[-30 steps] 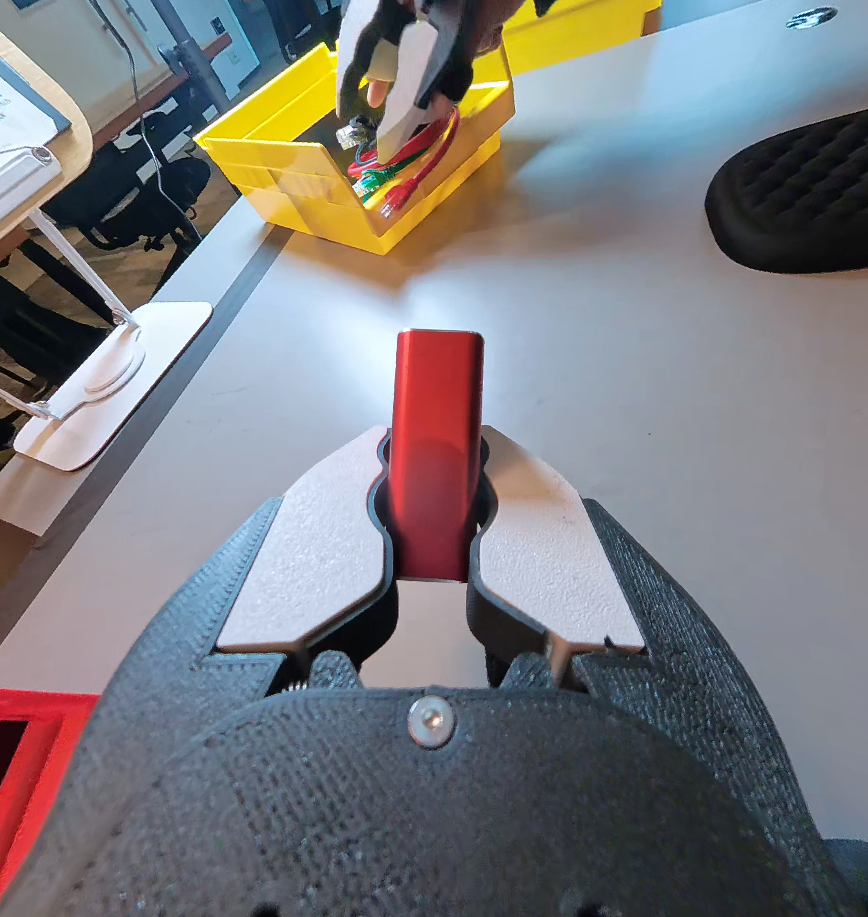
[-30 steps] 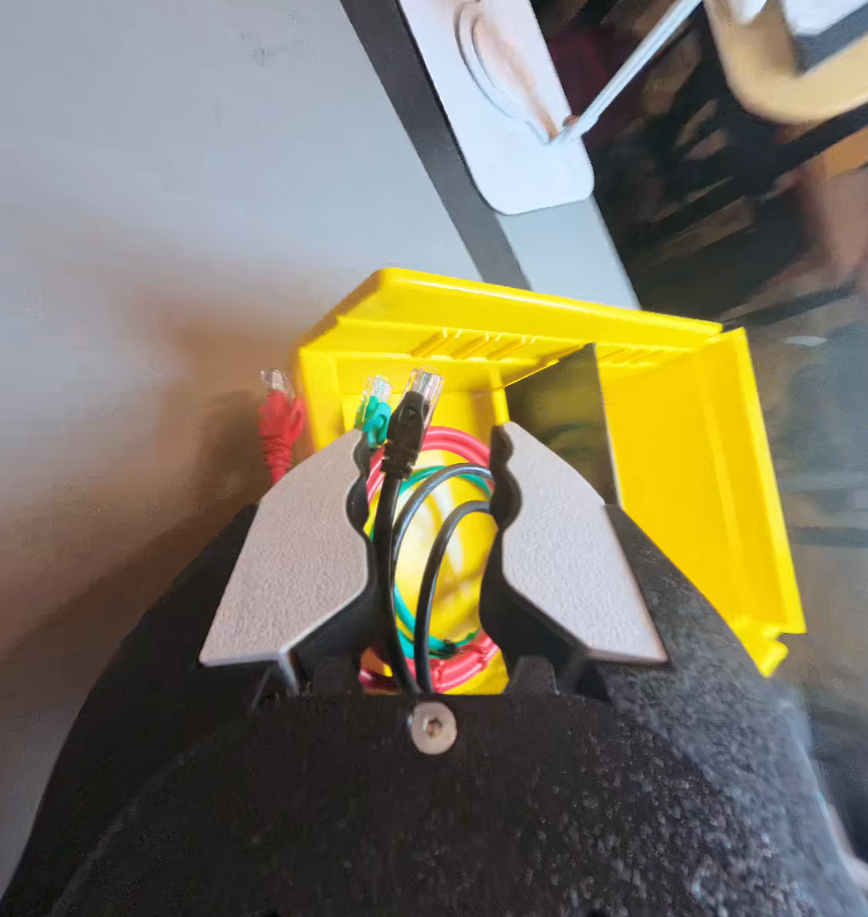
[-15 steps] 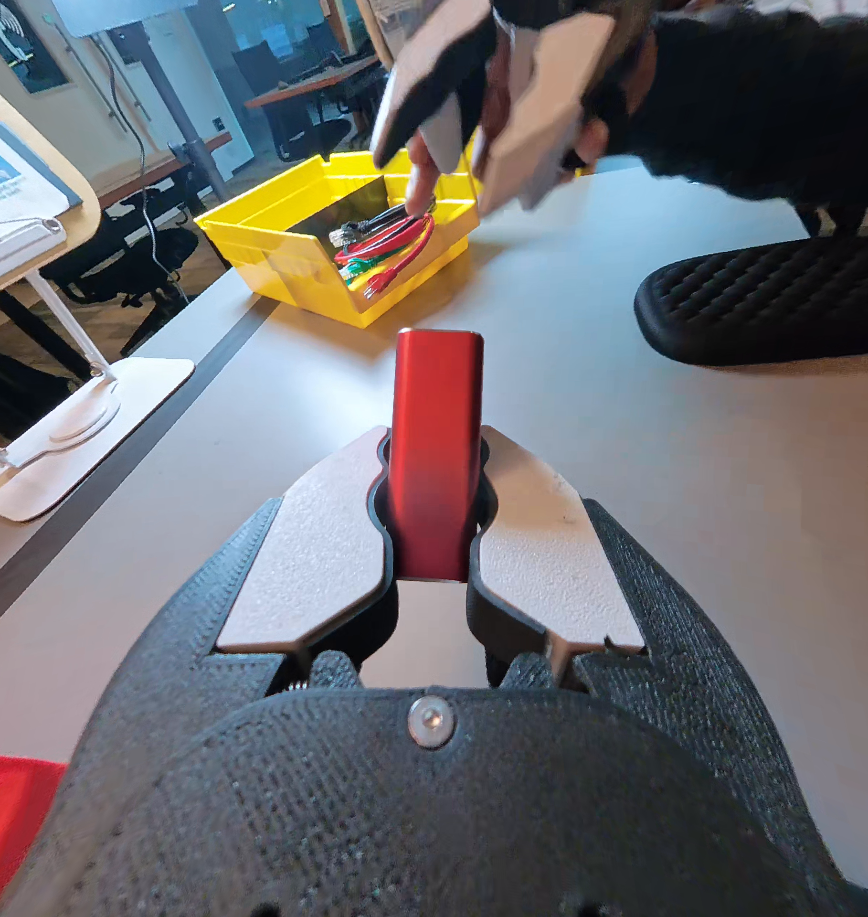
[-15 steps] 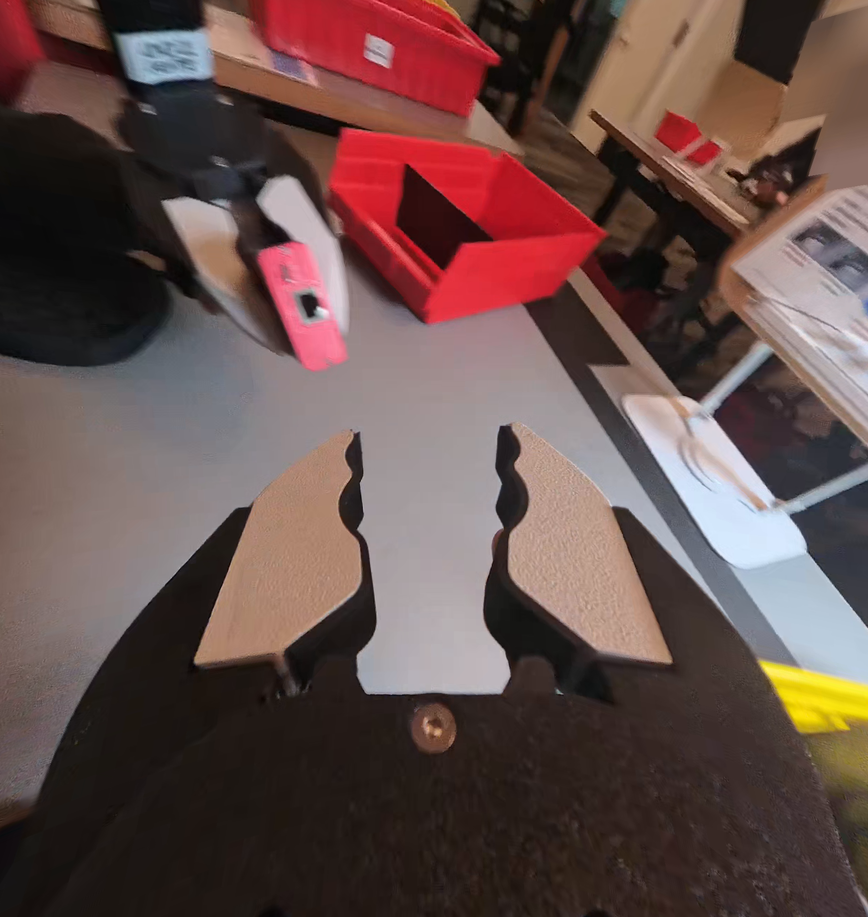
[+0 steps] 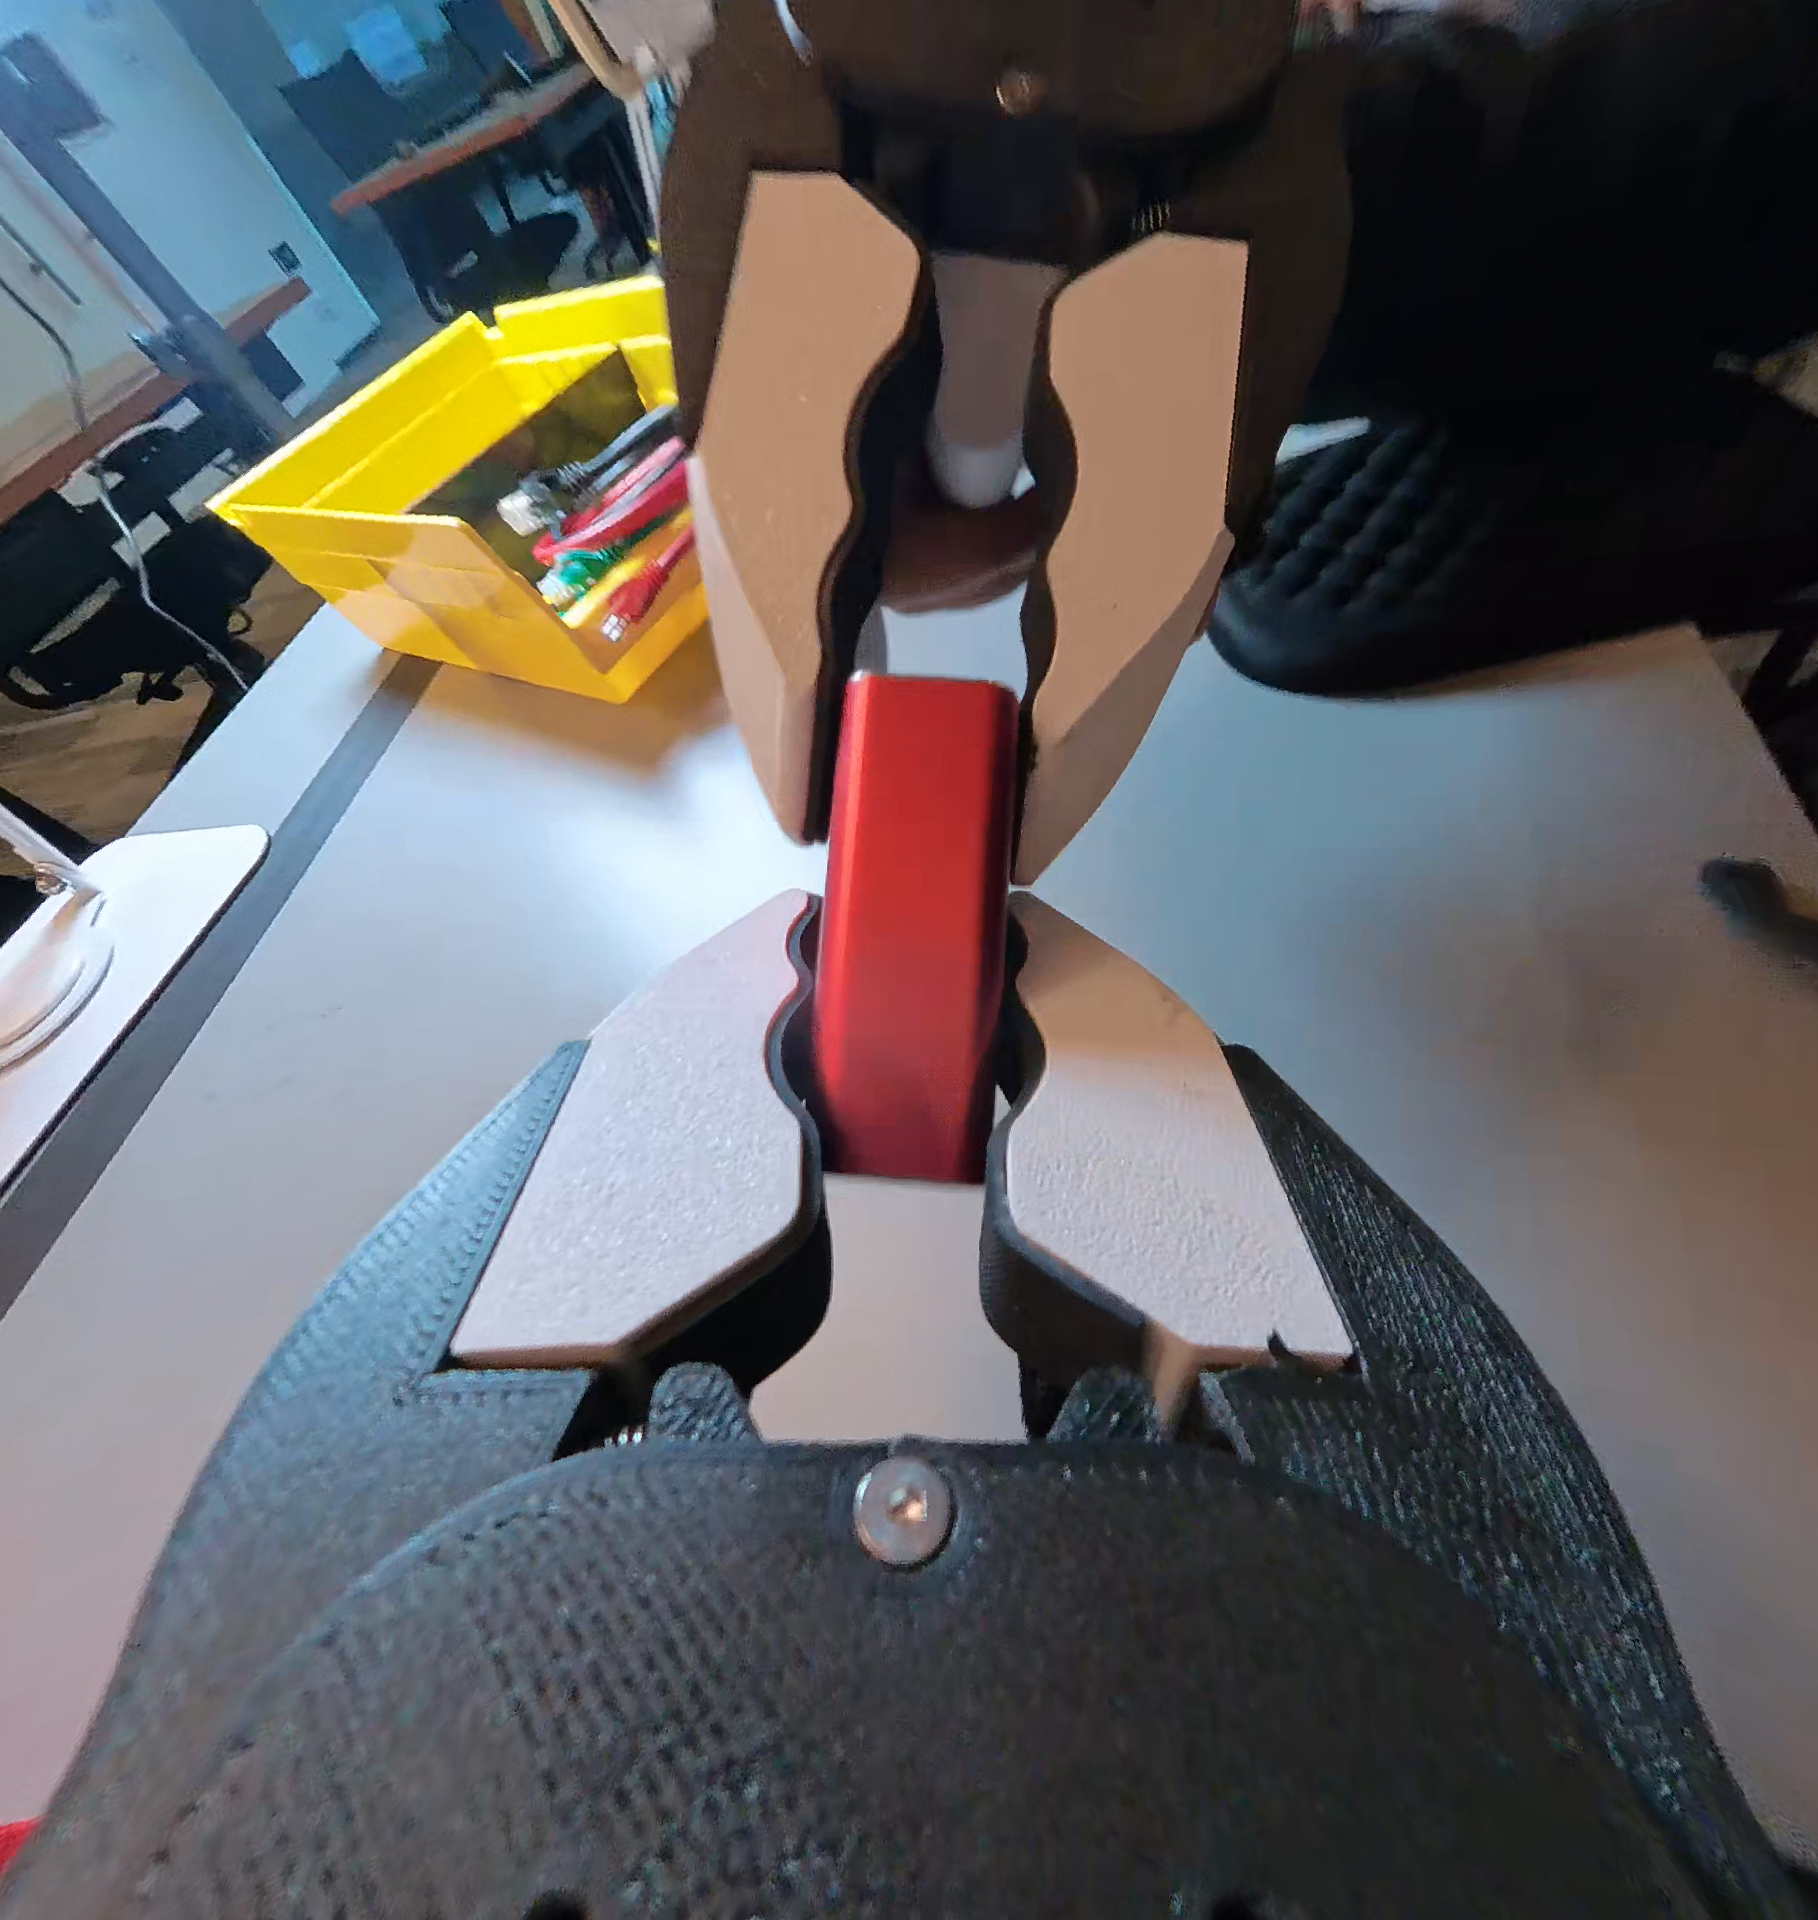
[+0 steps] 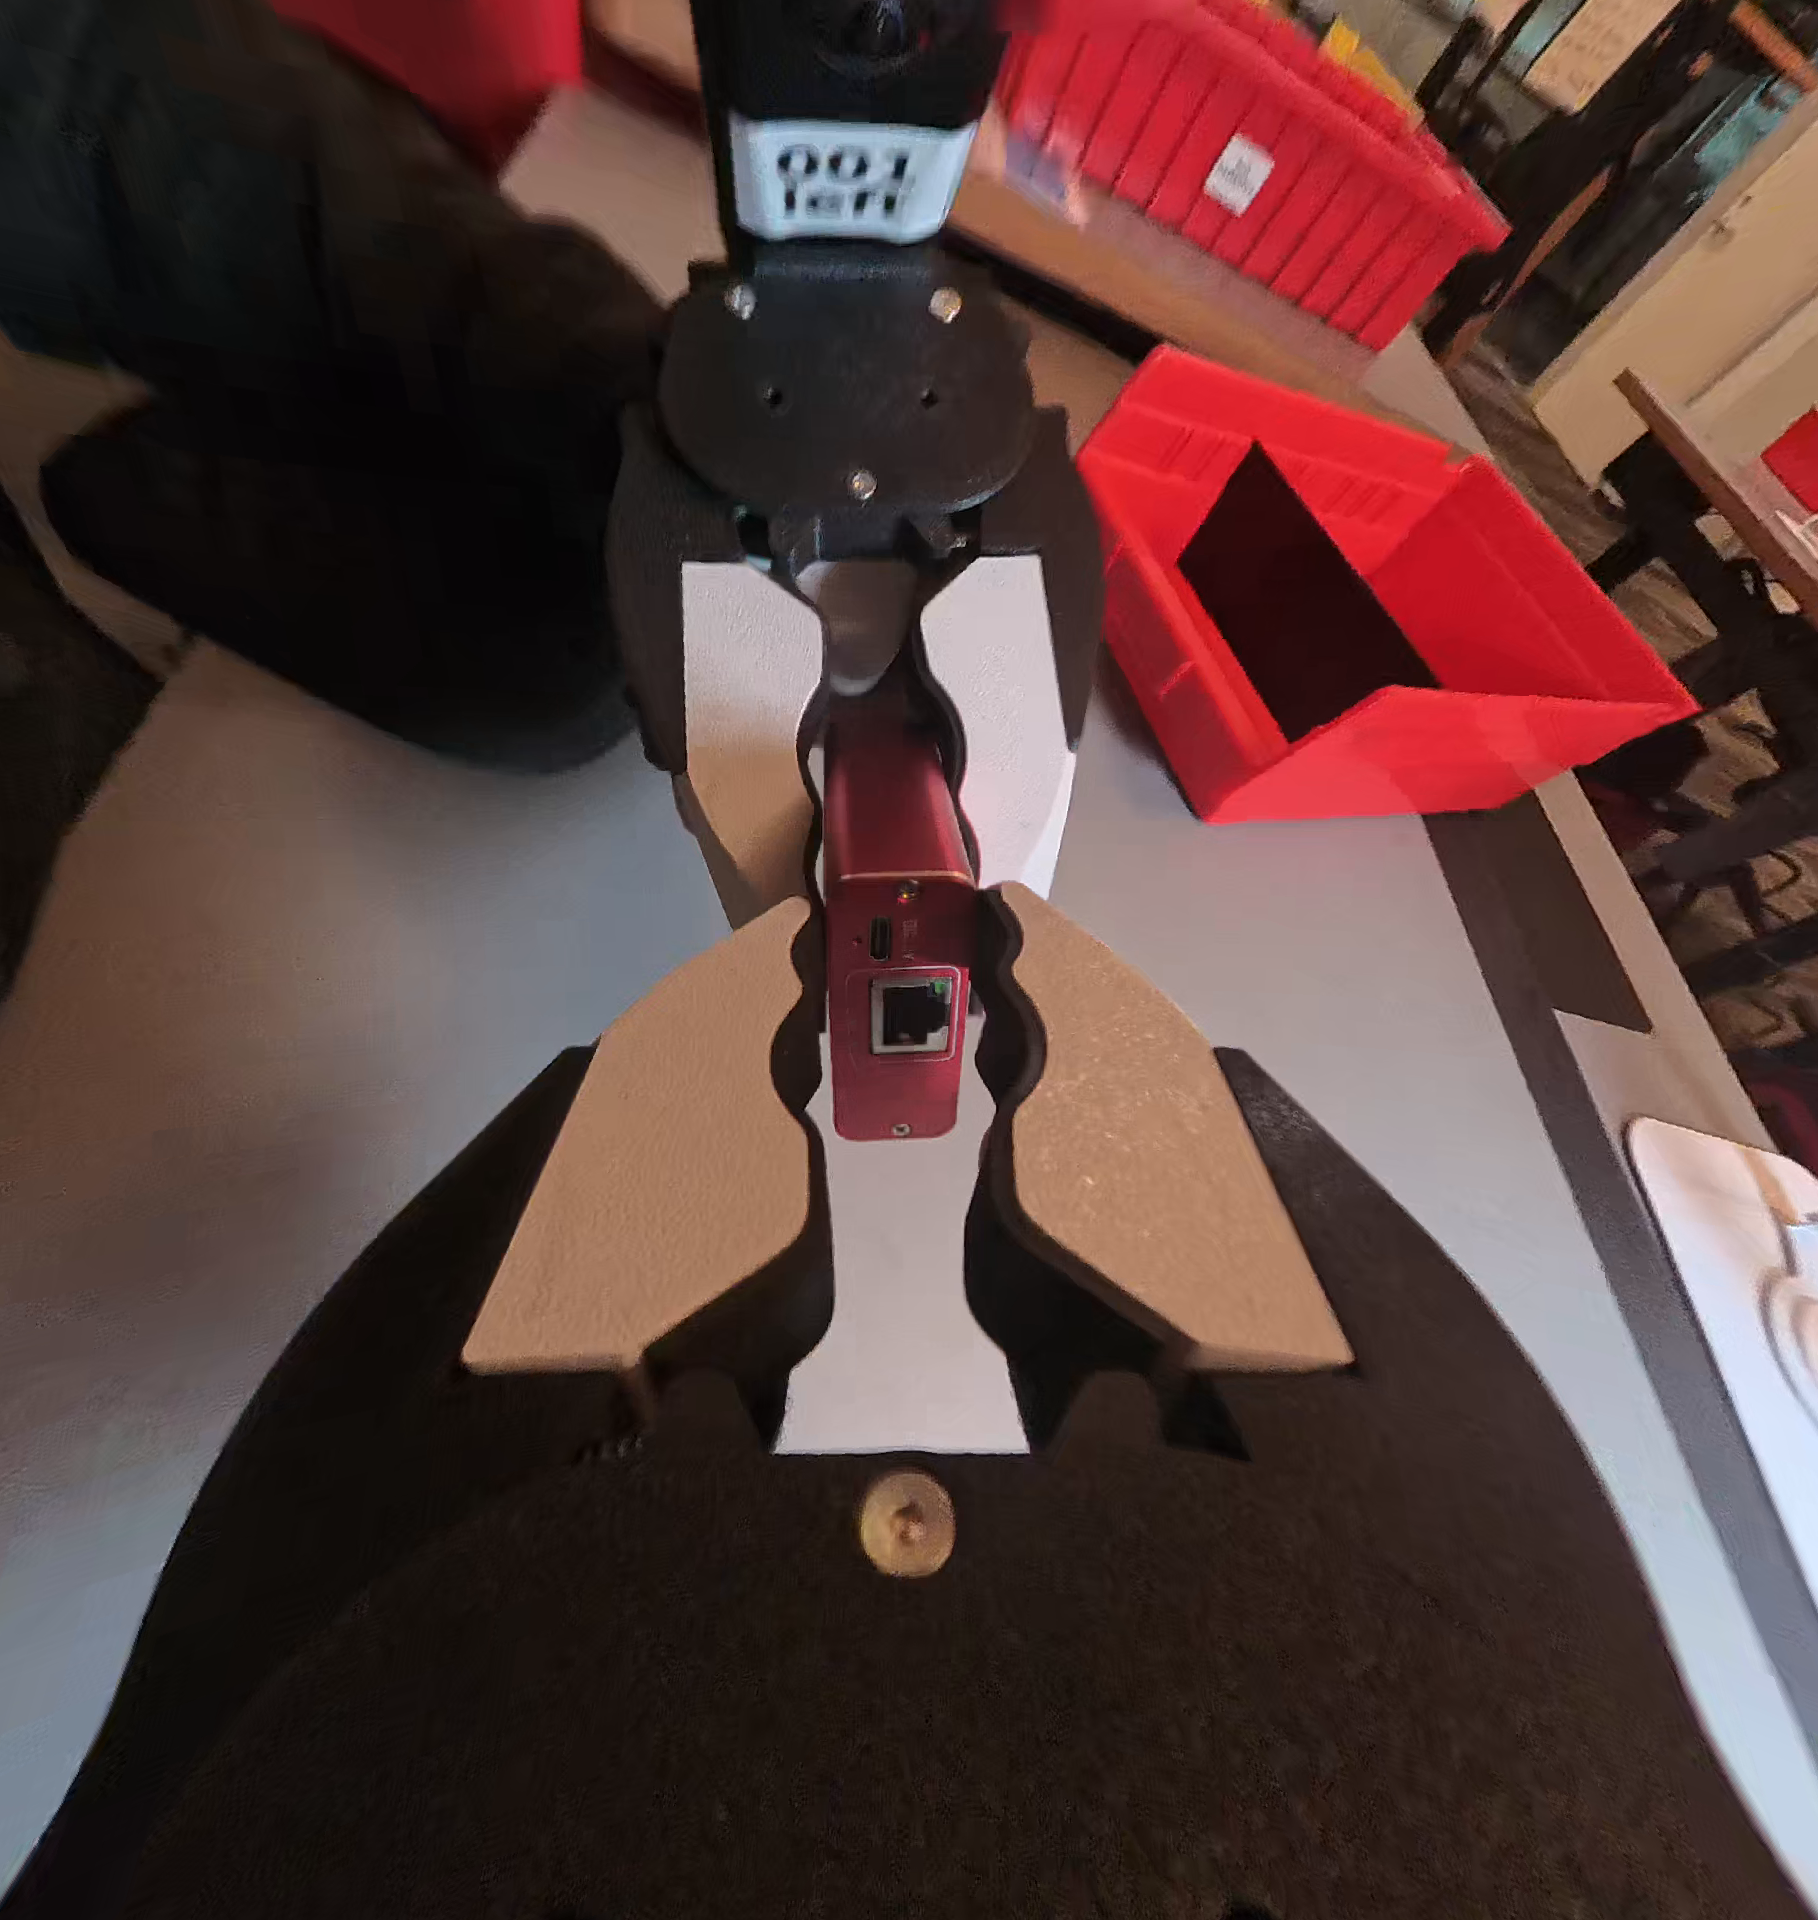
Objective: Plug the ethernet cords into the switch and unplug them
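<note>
Left wrist view: left claw (image 5: 910, 1029) is clamped on the red switch (image 5: 915, 935), gripping its near half; the far half sticks out forward past the fingertips, above the grey desk (image 5: 469, 935). Right claw (image 5: 920, 748) comes in head-on from the far side, its fingers flanking the switch's far end with little or no gap; real contact can't be confirmed here. Ahead and left of the left claw sits the yellow bin (image 5: 406, 540) on the desk, with the ethernet cords (image 5: 614, 530) (red, green, black) coiled inside. White stand base (image 5: 63, 987) off to the left. Black mesh pad (image 5: 1456, 561) ahead right.

Right wrist view: right claw (image 6: 900, 935) has its fingers spread about as wide as the switch (image 6: 897, 1018), whose port face points at the camera between the tips. Slim gaps appear on both sides, so it looks not closed down on it. Left claw (image 6: 879, 790) holds the switch from the far end. Red bin (image 6: 1507, 665) lies ahead right on the desk (image 6: 313, 935).
</note>
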The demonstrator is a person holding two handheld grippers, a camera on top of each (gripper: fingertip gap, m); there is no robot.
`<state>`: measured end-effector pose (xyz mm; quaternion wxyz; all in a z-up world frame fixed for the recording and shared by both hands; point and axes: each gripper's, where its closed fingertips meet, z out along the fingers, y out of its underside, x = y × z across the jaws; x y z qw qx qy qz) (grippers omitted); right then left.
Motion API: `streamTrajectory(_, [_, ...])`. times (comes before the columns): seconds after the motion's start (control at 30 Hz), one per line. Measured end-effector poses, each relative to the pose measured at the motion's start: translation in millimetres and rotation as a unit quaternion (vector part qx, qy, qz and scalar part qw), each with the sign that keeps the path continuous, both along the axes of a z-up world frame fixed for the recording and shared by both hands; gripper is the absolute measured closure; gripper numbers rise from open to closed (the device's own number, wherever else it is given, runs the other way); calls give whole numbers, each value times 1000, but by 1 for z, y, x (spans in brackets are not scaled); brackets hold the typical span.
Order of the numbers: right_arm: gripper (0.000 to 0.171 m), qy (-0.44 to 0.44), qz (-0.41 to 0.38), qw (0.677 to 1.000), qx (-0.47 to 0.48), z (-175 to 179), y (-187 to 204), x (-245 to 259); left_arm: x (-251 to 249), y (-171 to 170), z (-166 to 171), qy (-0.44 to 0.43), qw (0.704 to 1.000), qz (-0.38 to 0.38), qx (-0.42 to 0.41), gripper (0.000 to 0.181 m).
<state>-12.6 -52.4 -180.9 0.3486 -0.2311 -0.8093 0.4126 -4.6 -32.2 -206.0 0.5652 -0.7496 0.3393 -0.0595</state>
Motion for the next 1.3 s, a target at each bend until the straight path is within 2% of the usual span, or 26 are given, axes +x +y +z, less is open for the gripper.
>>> streamTrajectory(0.1, [145,13,-6,995,-98,12,12,3,-7,-1,14,-79,997,-1,6,150])
streamTrajectory(0.2, [145,-25,-6,977,-214,14,20,6,-4,-3,20,-163,986,-21,-29,154])
streamTrajectory(0.3, [143,-68,-30,956,-283,8,31,3,-5,2,15,-229,970,-1,-86,154])
streamTrajectory(0.37, [136,-39,-86,968,-231,7,48,-2,-10,8,9,-291,947,22,-134,154])
streamTrajectory(0.4, [126,-14,-105,977,-183,10,54,-2,-13,10,7,-324,933,31,-154,154])
streamTrajectory(0.5, [112,26,-120,992,12,11,50,3,-21,15,-2,-394,896,53,-197,154])
streamTrajectory(0.6, [102,21,-137,970,201,-17,44,-1,-21,21,-5,-417,882,67,-211,154])
streamTrajectory(0.7, [97,7,-162,949,270,-43,43,-14,-13,22,-5,-425,875,72,-219,154])
streamTrajectory(0.83, [100,-1,-171,946,276,-49,45,-21,-17,23,-10,-427,872,94,-221,154])
streamTrajectory(1.03, [100,2,-161,953,258,-41,44,-21,-15,23,0,-445,869,71,-204,154])
streamTrajectory(1.13, [100,-2,-161,960,231,-34,45,-18,-14,21,9,-439,879,57,-177,152])
streamTrajectory(1.3, [100,-15,-196,965,176,-3,86,-8,-34,19,26,-427,893,73,-119,143])
